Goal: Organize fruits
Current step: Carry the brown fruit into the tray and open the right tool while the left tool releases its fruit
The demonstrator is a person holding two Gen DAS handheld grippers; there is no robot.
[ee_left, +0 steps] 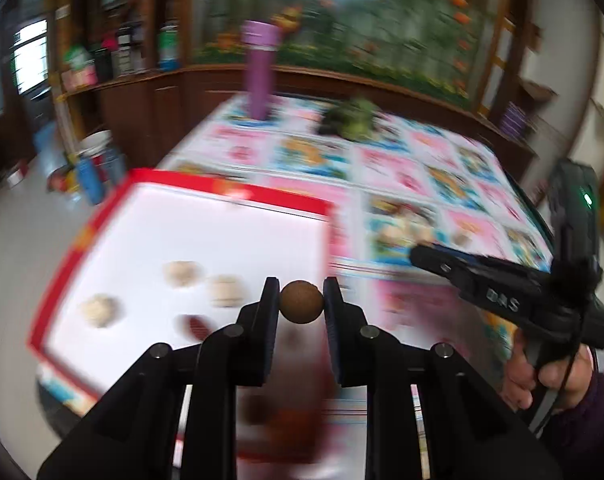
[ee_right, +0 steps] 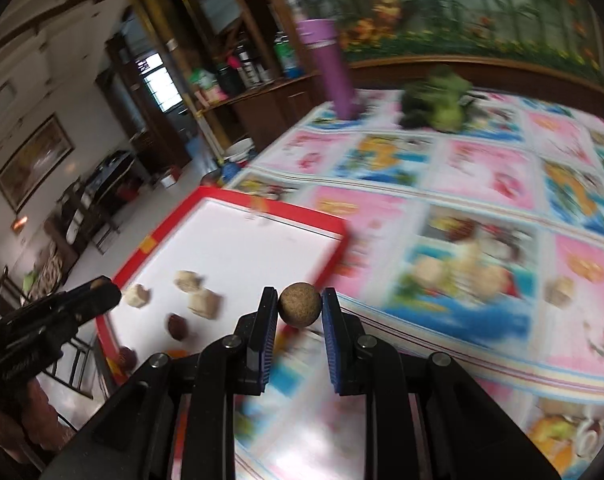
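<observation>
Brown, round, rough-skinned fruit (ee_left: 302, 302) sits clamped in left gripper (ee_left: 301, 300).

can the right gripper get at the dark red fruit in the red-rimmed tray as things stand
Probably not yet. The right gripper is already shut on a small round brown fruit, so its fingers are occupied. The path to the dark red fruit in the red-rimmed white tray looks unobstructed otherwise.

Left gripper (ee_left: 301, 300) and right gripper (ee_right: 300, 304), both hand-held, each have jaws clamped on a small brown ball
</observation>
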